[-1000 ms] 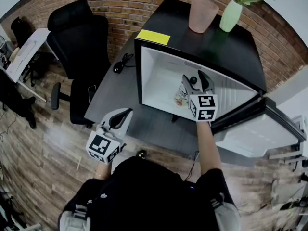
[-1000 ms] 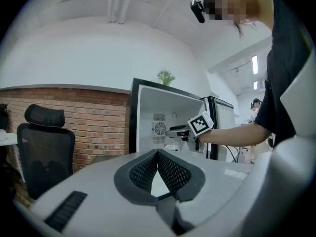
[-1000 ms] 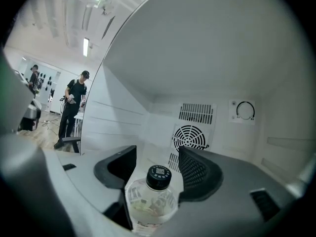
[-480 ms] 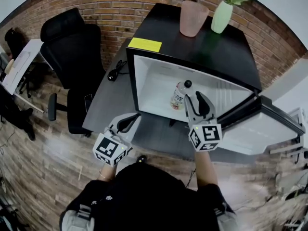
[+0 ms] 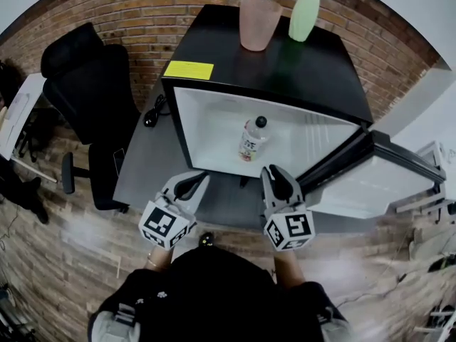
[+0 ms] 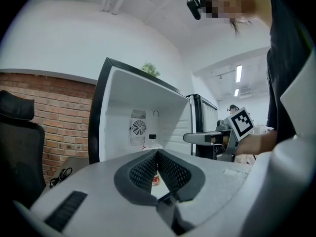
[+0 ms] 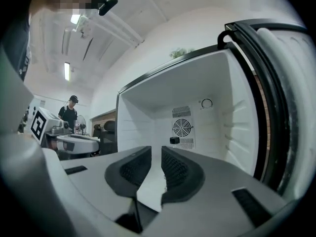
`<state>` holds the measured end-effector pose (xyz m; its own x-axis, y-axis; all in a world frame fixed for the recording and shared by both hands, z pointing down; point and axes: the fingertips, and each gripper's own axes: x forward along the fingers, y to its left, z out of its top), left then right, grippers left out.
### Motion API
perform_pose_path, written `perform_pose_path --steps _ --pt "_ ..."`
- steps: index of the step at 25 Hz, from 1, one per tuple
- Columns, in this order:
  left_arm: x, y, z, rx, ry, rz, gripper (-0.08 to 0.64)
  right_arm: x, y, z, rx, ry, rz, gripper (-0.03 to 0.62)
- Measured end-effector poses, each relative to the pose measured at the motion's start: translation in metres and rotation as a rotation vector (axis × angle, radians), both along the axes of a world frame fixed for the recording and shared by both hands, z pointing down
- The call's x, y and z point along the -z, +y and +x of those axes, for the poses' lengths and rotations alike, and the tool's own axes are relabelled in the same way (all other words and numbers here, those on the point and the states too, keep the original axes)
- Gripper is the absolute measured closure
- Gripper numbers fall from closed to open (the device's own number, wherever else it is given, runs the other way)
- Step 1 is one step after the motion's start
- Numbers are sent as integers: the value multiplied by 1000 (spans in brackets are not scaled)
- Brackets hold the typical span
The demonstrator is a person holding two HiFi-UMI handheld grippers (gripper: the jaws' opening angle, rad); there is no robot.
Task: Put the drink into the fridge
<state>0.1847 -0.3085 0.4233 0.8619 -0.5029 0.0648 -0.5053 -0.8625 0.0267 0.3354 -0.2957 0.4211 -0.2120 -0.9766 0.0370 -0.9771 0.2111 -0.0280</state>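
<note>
The drink, a clear bottle (image 5: 251,140) with a dark cap and a coloured label, stands alone on the white floor of the open fridge (image 5: 214,100). My right gripper (image 5: 273,174) is outside the fridge, in front of its opening and well apart from the bottle. Its jaws are closing, with a narrow gap left and nothing between them (image 7: 156,152). Past them only the bottle's cap (image 7: 174,140) shows. My left gripper (image 5: 192,181) hangs beside it at the left, shut and empty (image 6: 157,154). Part of the bottle (image 6: 151,143) peeks over its jaws.
The fridge door (image 5: 385,180) stands swung open at the right. On the fridge's black top are a pink cup (image 5: 256,21), a green vase with a plant (image 5: 304,14) and a yellow note (image 5: 189,70). A black office chair (image 5: 85,84) and a cable (image 5: 152,112) are at the left.
My right gripper has drawn back out of the fridge, away from the bottle, and its jaws have narrowed. The bottle stays standing inside. The left gripper has barely moved.
</note>
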Motion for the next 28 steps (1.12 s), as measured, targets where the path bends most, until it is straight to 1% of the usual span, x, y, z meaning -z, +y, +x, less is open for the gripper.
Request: perform_pose_path --steps 3,4,5,8,19,28 --pt "-2 2 5 -9 3 0 557 -11 12 2 -11 -13 -26 560" --pt "-2 1 7 -13 4 2 557 -13 15 3 -7 -12 -34 585" --pt "-2 1 8 -16 5 2 557 -15 17 3 -3 -10 -41 594" --pt "-2 2 11 -23 4 0 557 -17 22 4 -1 -7 -49 594" --pt "0 6 18 -47 1 -2 557 -10 30 -6 4 8 -26 594" --pt "2 7 12 -46 -8 -2 557 -9 29 -13 9 8 -22 594"
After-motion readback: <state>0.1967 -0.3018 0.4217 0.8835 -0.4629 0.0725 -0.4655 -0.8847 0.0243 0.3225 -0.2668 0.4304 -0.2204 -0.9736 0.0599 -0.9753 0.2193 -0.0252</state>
